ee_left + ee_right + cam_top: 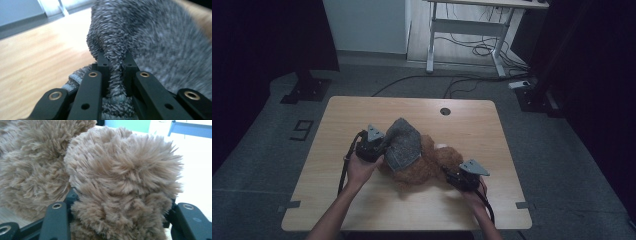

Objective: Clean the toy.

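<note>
A brown plush bear lies in the middle of the wooden table. A grey knitted garment is draped over its left part. My left gripper is at the garment's left edge, shut on a fold of the grey knit; its jaws pinch the fabric between them. My right gripper is at the bear's right side, shut on a thick furry limb of the bear that bulges between the jaws.
A round cable hole sits near the table's far edge. Beyond the table, a white desk frame stands on the floor with cables under it. Dark stands flank the table.
</note>
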Available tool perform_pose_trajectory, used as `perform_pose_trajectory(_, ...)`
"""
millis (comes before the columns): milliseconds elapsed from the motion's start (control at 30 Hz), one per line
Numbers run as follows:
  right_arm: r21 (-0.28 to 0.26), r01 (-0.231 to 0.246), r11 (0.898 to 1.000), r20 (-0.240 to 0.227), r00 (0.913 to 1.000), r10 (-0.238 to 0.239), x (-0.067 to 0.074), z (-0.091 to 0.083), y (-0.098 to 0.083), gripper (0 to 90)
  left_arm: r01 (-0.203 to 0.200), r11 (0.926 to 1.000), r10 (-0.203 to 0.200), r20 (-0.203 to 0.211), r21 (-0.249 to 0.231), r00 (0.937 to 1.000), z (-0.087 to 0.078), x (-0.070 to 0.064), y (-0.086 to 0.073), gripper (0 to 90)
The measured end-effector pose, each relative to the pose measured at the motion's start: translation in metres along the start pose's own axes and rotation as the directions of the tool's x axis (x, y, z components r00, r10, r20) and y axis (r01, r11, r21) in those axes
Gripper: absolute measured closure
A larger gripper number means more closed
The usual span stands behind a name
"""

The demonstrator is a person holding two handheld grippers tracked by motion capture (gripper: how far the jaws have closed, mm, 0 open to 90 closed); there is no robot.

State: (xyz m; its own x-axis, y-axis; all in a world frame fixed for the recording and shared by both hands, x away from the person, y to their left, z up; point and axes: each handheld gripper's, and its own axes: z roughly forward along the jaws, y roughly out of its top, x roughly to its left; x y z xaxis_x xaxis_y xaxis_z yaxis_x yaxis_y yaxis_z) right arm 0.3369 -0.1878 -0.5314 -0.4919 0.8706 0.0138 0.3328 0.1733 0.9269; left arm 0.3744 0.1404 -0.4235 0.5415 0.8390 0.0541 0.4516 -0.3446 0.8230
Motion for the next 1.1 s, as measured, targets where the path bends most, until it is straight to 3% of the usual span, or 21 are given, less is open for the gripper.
perform_pose_trajectory(133,0.001,0.002,1.000,0.004,1.0000,-0.002,0.000,0.000,0.000,41.0,-0.012,0.9993,0.014,0.054,-0.036,0.9984,-0.003,-0.021,0.028,80.9)
perform_pose_trajectory(267,-0.002,0.009,1.000,0.004,1.0000,-0.009,0.001,-0.001,0.000,40.9,-0.053,0.9977,0.056,0.093,-0.042,0.9941,0.012,-0.051,0.057,80.9)
perform_pose_trajectory(400,-0.005,0.027,1.000,0.000,0.9996,-0.027,0.000,-0.003,-0.001,40.4,-0.050,0.9986,0.047,0.141,0.016,0.9888,0.044,-0.073,0.070,80.9)
perform_pose_trajectory(533,0.005,0.028,1.000,-0.014,0.9995,-0.028,-0.002,-0.006,-0.002,38.8,-0.098,0.9906,0.080,0.182,0.095,0.9801,0.075,-0.094,0.060,80.9)
perform_pose_trajectory(633,0.012,0.029,1.000,-0.018,0.9994,-0.029,-0.003,-0.007,-0.003,37.4,-0.117,0.9874,0.099,0.160,0.106,0.9820,0.080,-0.094,0.047,81.1)
perform_pose_trajectory(833,0.023,0.033,0.999,-0.001,0.9995,-0.033,-0.001,-0.009,-0.003,34.5,-0.057,0.9919,0.038,0.161,0.114,0.9862,0.061,-0.066,0.025,81.2)
perform_pose_trajectory(967,0.041,0.041,0.998,-0.003,0.9991,-0.041,0.001,-0.013,-0.002,28.5,-0.024,0.9955,0.006,0.191,0.092,0.9815,0.048,-0.057,0.010,81.2)
perform_pose_trajectory(1100,0.067,0.031,0.997,-0.039,0.9988,-0.029,-0.001,-0.020,0.001,18.8,-0.041,0.9971,0.027,0.200,0.064,0.9795,0.038,-0.061,0.001,81.1)
